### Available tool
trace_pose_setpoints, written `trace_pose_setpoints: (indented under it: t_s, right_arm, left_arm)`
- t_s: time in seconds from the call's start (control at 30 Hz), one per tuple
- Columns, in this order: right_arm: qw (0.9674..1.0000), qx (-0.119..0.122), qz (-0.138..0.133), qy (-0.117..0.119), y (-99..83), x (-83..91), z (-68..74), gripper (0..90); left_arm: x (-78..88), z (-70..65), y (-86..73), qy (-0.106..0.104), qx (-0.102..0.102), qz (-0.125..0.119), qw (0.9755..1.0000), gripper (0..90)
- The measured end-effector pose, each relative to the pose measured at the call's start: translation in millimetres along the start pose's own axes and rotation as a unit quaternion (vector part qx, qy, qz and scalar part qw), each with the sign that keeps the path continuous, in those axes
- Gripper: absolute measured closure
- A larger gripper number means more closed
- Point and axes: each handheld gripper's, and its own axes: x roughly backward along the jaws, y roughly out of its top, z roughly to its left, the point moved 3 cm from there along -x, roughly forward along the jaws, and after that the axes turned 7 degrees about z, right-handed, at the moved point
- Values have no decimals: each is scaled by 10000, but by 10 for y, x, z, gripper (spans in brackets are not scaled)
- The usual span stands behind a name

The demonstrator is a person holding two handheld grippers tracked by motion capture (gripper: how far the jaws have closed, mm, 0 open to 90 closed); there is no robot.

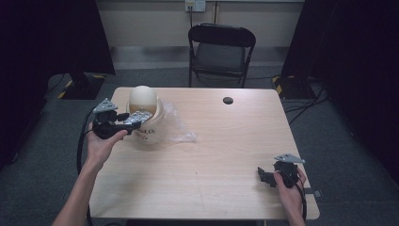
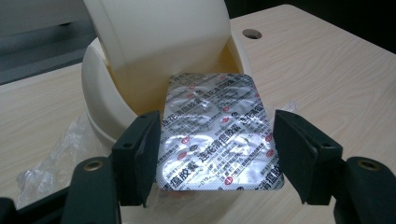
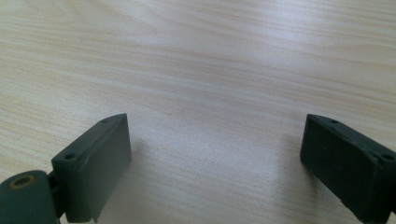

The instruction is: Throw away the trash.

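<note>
A cream bin (image 1: 151, 129) with a swing lid (image 1: 142, 98) stands at the table's far left. My left gripper (image 1: 134, 121) is shut on a silver blister pack (image 1: 140, 117) printed with red and black text, gripped by its two long edges. In the left gripper view the blister pack (image 2: 217, 130) points into the bin's opening, its far end under the tilted lid (image 2: 159, 42); the gripper (image 2: 217, 140) is level with the bin (image 2: 100, 88). My right gripper (image 1: 262, 176) rests open at the table's near right, and in its own view the right gripper (image 3: 215, 154) has only bare wood (image 3: 196, 70) between its jaws.
Crumpled clear plastic (image 1: 179, 128) lies against the bin's right side and shows as plastic (image 2: 51, 158) beside the left jaw. A round cable hole (image 1: 228, 100) sits near the far edge. A black folding chair (image 1: 221, 49) stands behind the table.
</note>
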Motion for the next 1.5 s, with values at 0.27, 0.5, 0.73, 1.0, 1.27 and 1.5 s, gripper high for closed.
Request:
trace_pose_setpoints:
  t_s: [0.27,0.5,0.73,1.0,1.27,1.5]
  right_arm:
    - [10000,-1,-1,0,0,0,0,81]
    - [10000,1,0,-1,0,0,0,81]
    - [10000,2,0,0,0,0,0,81]
    - [10000,2,-1,0,0,0,0,81]
    - [10000,11,0,8,0,0,-2,82]
    - [10000,16,-1,8,0,-1,-2,82]
  left_arm:
    - [-55,6,32,-104,143,-97,9998,342]
    - [-62,49,146,-44,187,-79,9998,346]
    - [-190,43,157,-61,231,-2,9997,347]
    - [-270,69,165,-54,269,105,9996,347]
    - [-361,54,184,25,275,192,9994,344]
    - [-363,41,183,-140,322,129,9993,275]
